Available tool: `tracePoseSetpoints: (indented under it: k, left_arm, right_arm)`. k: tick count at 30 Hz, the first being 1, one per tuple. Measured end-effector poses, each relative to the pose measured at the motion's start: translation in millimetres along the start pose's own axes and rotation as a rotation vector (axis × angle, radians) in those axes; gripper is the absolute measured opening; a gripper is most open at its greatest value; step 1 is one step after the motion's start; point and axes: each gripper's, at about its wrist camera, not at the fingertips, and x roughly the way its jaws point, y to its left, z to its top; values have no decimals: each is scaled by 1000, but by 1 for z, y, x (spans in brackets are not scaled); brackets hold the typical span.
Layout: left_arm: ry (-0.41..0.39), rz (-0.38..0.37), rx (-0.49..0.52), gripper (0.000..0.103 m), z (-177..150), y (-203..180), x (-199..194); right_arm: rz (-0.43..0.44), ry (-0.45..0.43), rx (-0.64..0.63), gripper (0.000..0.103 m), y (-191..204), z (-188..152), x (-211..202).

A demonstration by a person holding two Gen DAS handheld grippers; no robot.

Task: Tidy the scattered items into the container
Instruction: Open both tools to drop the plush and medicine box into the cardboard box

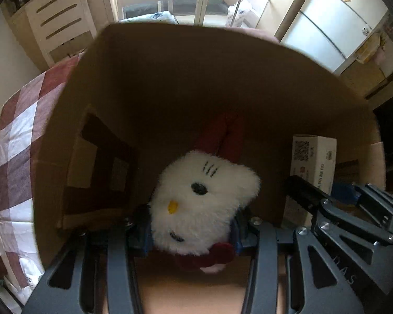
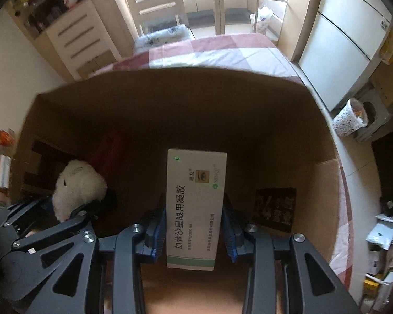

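My left gripper (image 1: 192,231) is shut on a white plush cat toy (image 1: 201,201) with a red bow, holding it by the head inside an open cardboard box (image 1: 222,60). Its red body hangs down into the box. My right gripper (image 2: 194,231) is shut on a white medicine carton (image 2: 196,209) with green trim, also lowered inside the same cardboard box (image 2: 170,99). In the left wrist view the right gripper (image 1: 327,198) and the medicine carton (image 1: 313,159) appear at the right. The plush cat toy (image 2: 77,188) shows at the left of the right wrist view.
A dark flat packet (image 2: 273,208) lies on the box floor at the right. The box stands on a red-and-white checked cloth (image 1: 15,157). Beyond are a white drawer cabinet (image 2: 81,41), a fridge (image 2: 340,52) and a patterned bin (image 2: 349,117) on the floor.
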Motion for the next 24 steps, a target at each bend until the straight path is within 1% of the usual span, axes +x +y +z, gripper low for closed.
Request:
tracePoseSetpoints:
  k: [4,13,18,24]
  left_arm:
    - [-8,16,25,44,-3,-4,1]
    - [-9,9,36,46,-8,-7,1]
    - [1,4,36,47,-10,-7,2]
    - [9,-18,37,49,-19,-9,-1]
  right_arm:
    - [-30,-4,-3,38,-1,-5,4]
    - [-31,-17,7,38,-10,-10,0]
    - [-21,-3,15,38,-11,-11,-1]
    - [17,17,19,38,-15,-13,-8]
